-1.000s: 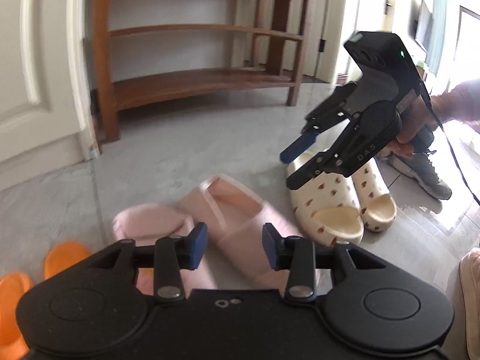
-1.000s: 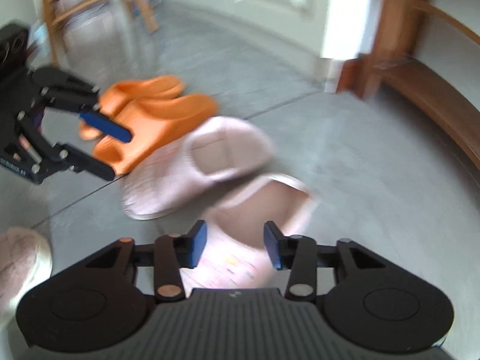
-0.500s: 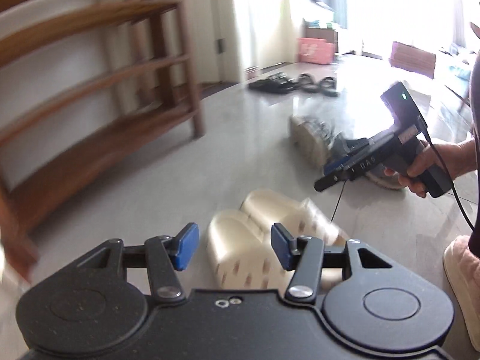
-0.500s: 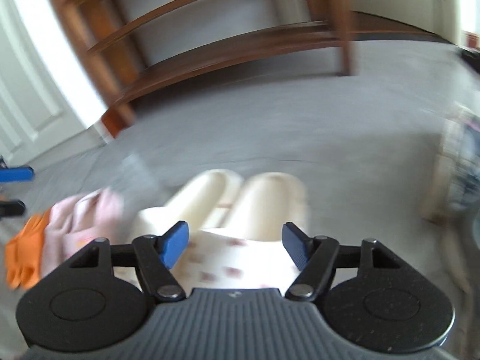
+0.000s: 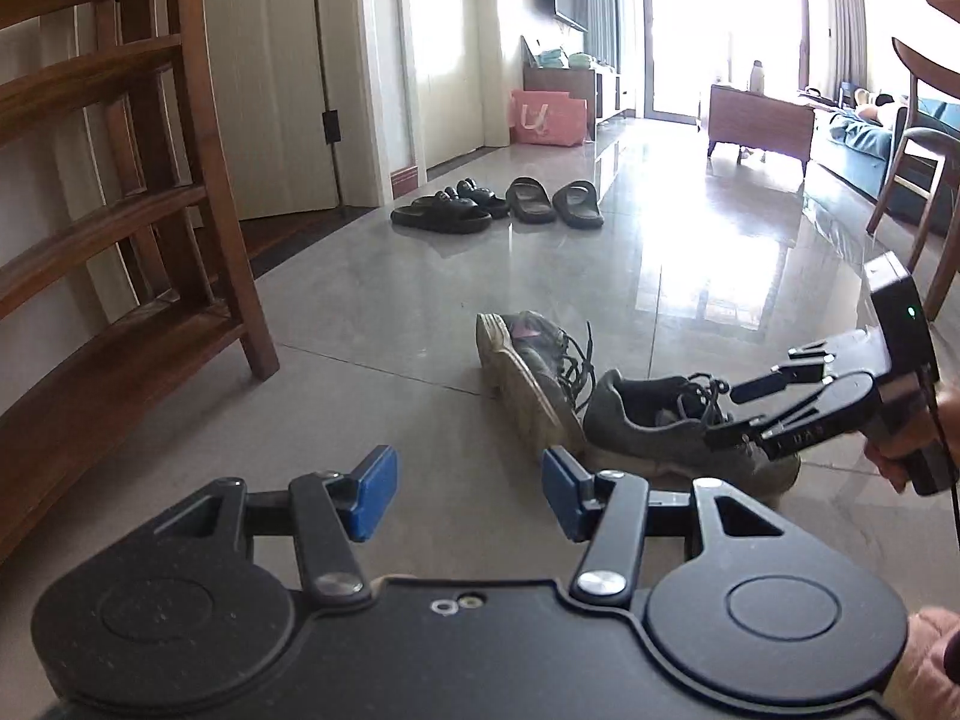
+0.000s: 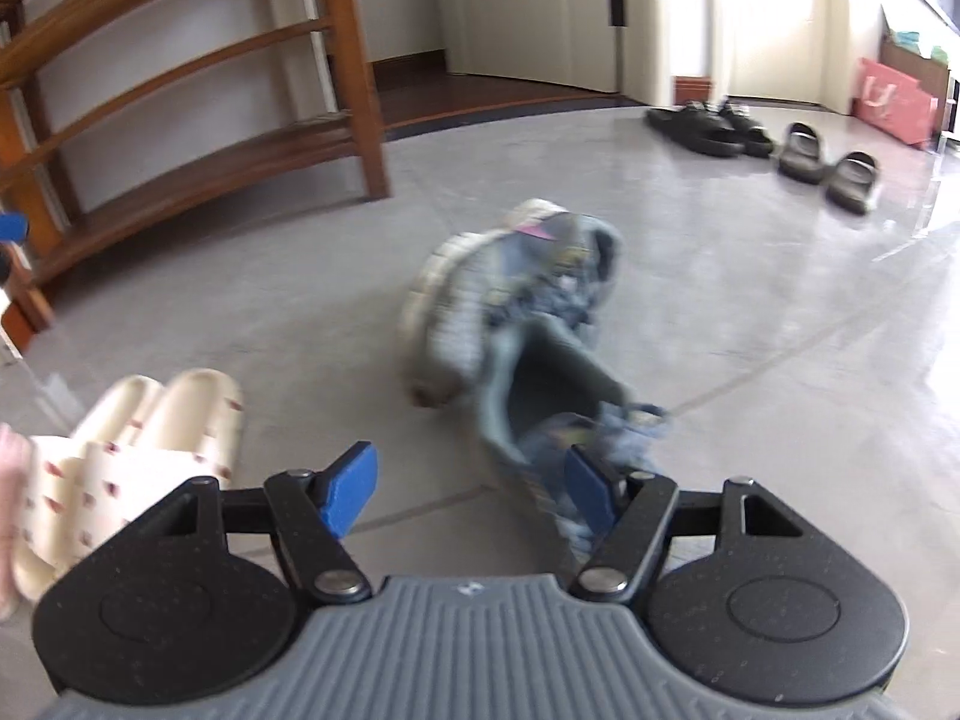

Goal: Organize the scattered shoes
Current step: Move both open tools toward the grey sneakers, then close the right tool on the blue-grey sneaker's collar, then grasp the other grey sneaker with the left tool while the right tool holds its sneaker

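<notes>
While our left claw (image 5: 468, 501) hangs wide open and empty over floor (image 5: 420, 312), sneakers (image 5: 600, 396) lie just ahead-right; our right claw (image 6: 468, 495), also open, empty, hovers beside them.

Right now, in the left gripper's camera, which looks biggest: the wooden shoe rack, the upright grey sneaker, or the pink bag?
1. wooden shoe rack, though it's nearest
2. upright grey sneaker
3. pink bag, far away, so true size is unsure
</notes>
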A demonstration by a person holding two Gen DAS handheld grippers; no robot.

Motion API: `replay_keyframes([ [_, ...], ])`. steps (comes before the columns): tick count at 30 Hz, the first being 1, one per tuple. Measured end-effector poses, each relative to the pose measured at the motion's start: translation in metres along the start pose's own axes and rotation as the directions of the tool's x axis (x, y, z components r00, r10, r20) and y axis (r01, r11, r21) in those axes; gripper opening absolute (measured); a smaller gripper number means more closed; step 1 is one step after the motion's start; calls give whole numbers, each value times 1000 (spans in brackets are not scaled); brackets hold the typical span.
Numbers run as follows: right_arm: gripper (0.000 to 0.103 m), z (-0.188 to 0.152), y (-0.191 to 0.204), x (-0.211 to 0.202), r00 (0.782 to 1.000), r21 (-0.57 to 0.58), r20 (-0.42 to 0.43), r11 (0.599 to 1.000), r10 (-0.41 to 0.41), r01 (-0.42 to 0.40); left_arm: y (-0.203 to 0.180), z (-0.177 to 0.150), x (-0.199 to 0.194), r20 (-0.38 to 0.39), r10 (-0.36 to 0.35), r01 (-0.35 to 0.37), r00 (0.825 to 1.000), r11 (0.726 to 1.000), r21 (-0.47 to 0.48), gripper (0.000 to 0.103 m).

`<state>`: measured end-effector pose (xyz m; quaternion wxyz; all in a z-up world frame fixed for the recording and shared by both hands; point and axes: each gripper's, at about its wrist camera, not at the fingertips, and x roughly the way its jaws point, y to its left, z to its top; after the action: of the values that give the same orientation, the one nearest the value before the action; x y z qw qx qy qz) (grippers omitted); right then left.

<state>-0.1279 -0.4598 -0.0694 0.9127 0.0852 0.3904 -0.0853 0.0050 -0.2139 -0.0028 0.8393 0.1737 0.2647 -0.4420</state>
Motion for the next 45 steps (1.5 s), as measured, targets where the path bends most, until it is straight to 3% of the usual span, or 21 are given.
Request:
replay_keyframes([
  [4, 72, -6, -9, 2, 999, -31, -1, 999, -35, 35, -8, 15, 26, 22, 58, -58, 998, 998, -25, 54],
  [8, 72, -12, -12, 7, 998, -75, -13, 996, -57, 56, -8, 20, 55, -33, 91, -94, 995, 989, -114, 54],
  [13, 69, -19, -7, 14, 999, -162, -38, 987, -26, 20, -13, 18, 80, -72, 100, -110, 992, 985, -136, 55],
  [19, 48, -19, 3, 33, 998, -268, -61, 963, -30, 12, -25, 10, 106, -91, 115, -127, 989, 982, -142, 55],
  [20, 30, -20, 4, 39, 997, -277, -68, 961, -41, 21, -26, 9, 110, -97, 117, -131, 988, 980, -151, 55],
  [21, 25, -20, 3, 45, 996, -278, -71, 960, -54, 32, -26, 8, 113, -103, 117, -133, 988, 977, -164, 55],
  [24, 24, -13, -10, 49, 998, -181, -44, 982, -55, 46, -27, 8, 122, -107, 124, -142, 986, 974, -179, 55],
  [30, 31, 3, -38, 45, 985, -78, 29, 982, -171, 173, -32, 14, 139, -102, 127, -145, 987, 971, -191, 55],
  [40, 30, -10, -34, 54, 994, -84, -25, 992, -102, 99, -57, 22, 203, -165, 75, -113, 983, 966, -231, 56],
  [45, 30, -12, -36, 51, 997, -59, -20, 995, -79, 78, -62, 21, 234, -203, 80, -133, 976, 955, -265, 46],
])
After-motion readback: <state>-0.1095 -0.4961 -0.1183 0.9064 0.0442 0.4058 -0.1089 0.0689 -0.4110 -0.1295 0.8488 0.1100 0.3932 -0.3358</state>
